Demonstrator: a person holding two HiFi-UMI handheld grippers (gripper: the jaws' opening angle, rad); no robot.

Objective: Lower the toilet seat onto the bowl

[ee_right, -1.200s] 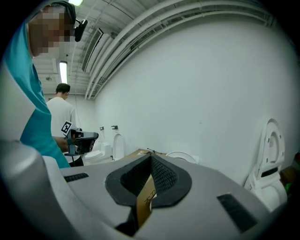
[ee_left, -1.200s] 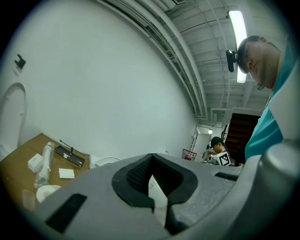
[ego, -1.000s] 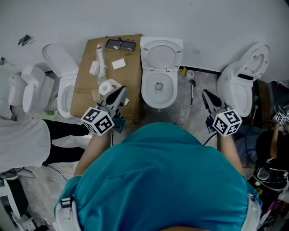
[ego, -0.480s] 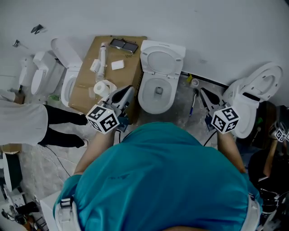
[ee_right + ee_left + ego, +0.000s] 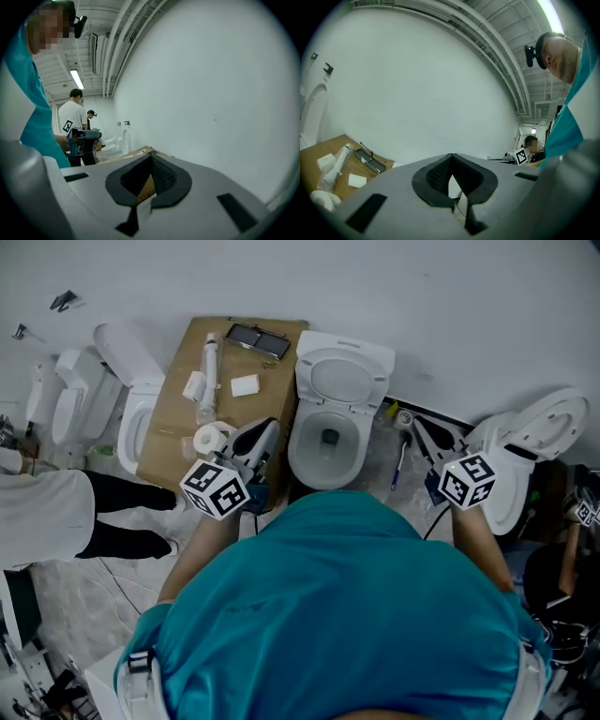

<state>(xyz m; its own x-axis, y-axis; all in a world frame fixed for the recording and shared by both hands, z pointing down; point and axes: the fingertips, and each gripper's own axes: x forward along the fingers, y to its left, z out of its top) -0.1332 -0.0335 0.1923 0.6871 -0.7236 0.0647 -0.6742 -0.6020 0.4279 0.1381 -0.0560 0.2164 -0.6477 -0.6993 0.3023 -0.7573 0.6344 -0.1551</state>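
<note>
Hovering: left gripper (image 5: 265,430) beside brown cardboard sheet (image 5: 176,418), jaws together, holding nothing | right gripper (image 5: 422,426) hanging right of white ceramic toilet bowl (image 5: 298,452), jaws together, holding nothing | white plastic toilet seat (image 5: 344,381) standing raised behind the bowl, leaning toward white wall (image 5: 422,296), touching neither gripper

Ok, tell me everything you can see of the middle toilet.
The middle toilet is white and glossy, ceramic by its look. Its seat stands raised, leaning back toward the white wall, so the bowl is open, with a dark drain at the bottom. It stands on the grey floor, the brown cardboard close along its left side.
</note>
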